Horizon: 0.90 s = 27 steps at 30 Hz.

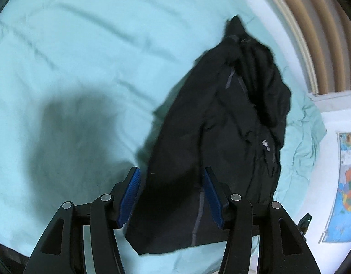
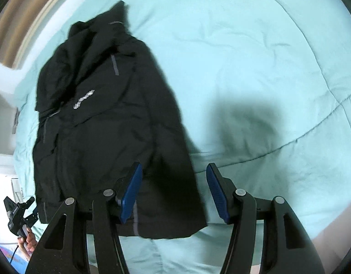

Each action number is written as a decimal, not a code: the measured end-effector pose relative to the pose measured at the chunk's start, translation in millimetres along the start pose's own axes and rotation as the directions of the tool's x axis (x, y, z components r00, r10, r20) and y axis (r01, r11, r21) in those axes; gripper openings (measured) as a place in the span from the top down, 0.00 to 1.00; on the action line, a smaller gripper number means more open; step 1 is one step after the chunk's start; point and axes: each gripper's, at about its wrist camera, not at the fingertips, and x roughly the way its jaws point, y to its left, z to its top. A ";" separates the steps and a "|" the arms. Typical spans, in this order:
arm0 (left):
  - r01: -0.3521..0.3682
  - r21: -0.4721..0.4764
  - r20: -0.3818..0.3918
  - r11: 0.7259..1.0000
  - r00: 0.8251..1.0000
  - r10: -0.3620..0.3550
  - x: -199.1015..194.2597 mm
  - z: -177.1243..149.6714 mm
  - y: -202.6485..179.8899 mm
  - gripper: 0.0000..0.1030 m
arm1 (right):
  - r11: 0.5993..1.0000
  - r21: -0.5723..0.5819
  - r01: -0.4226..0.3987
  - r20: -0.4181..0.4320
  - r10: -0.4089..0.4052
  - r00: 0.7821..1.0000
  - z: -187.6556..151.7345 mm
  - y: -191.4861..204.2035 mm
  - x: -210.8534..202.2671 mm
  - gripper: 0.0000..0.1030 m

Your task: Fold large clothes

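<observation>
Legend, both wrist views. A black jacket (image 1: 221, 125) lay on a bed (image 1: 72, 45) covered in pale turquoise bedding, already narrowed to a long strip with its sides turned in. Its long axis ran away from both tools, hem nearest, hood end farthest, toward the headboard (image 1: 307, 34).

The left tool (image 1: 172, 196) stood about half open, its blue pads (image 1: 131, 196) apart and pressing nothing; no cloth was gripped. Through its gap the hem end of the jacket showed below, so the garment lay ahead and slightly to that view's right.

The right tool (image 2: 174, 191) was likewise about half open and empty. One pad showed against the jacket, the other against bare bedding, so the jacket's near corner and side edge lay beneath the gap and the bulk of the garment extended ahead and to that view's left. The left tool (image 2: 20, 212) also appeared at the lower left of this view, held in a hand (image 2: 28, 239).

Judged from this layout, each tool was poised above one hem corner, neither clearly the nearer. The coming move probably called for pinching the hem at both corners and carrying it along the long axis toward the hood. Both views were blurred, so exact contact with the cloth could not be told.
</observation>
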 end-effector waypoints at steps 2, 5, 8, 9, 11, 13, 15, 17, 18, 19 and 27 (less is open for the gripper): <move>-0.008 -0.015 -0.039 1.000 0.999 0.008 14.5 1.4 6.3 0.44 | 1.000 0.014 0.015 -0.014 -0.015 1.000 0.0 -5.9 9.6 0.40; 0.019 -0.026 -0.071 0.999 0.997 -0.021 27.3 2.4 11.5 0.32 | 0.999 0.047 -0.007 -0.050 0.009 0.999 -1.9 -13.1 29.1 0.40; 0.054 -0.036 -0.080 0.998 0.995 -0.056 28.2 2.8 13.8 0.30 | 0.995 0.087 -0.055 -0.082 0.062 0.995 -7.4 -17.6 44.3 0.40; 0.060 -0.028 -0.081 0.998 0.995 -0.062 27.4 2.3 13.7 0.30 | 0.992 0.095 -0.079 -0.088 0.088 0.992 -9.4 -17.4 46.4 0.40; 0.074 -0.008 -0.079 0.997 0.994 -0.074 24.4 -0.1 13.3 0.30 | 0.992 0.091 -0.089 -0.094 0.098 0.991 -15.0 -14.4 48.1 0.40; 0.104 0.020 -0.077 0.994 0.992 -0.103 18.9 -5.9 12.1 0.32 | 0.994 0.058 -0.090 -0.105 0.095 0.990 -21.0 -9.1 47.4 0.40; 0.140 0.056 -0.095 0.989 0.986 -0.134 12.5 -13.6 9.1 0.47 | 0.995 0.017 -0.097 -0.114 0.098 0.989 -27.4 -1.3 43.5 0.46; 0.156 0.104 -0.108 0.982 0.984 -0.145 4.7 -24.0 3.3 0.51 | 0.990 -0.037 -0.135 -0.132 0.129 0.983 -34.4 9.6 36.5 0.58; 0.169 0.121 -0.116 0.978 0.981 -0.155 0.7 -29.1 1.1 0.51 | 0.986 -0.064 -0.153 -0.136 0.143 0.980 -38.1 15.9 31.6 0.58; 0.186 0.127 -0.125 0.974 0.977 -0.170 -1.6 -32.7 0.5 0.51 | 0.982 -0.084 -0.172 -0.138 0.160 0.978 -41.2 20.2 27.3 0.58; 0.174 0.073 -0.115 0.982 0.980 -0.165 14.7 -34.6 3.5 0.51 | 0.972 0.034 -0.233 -0.177 0.235 0.956 -34.0 21.6 51.5 0.54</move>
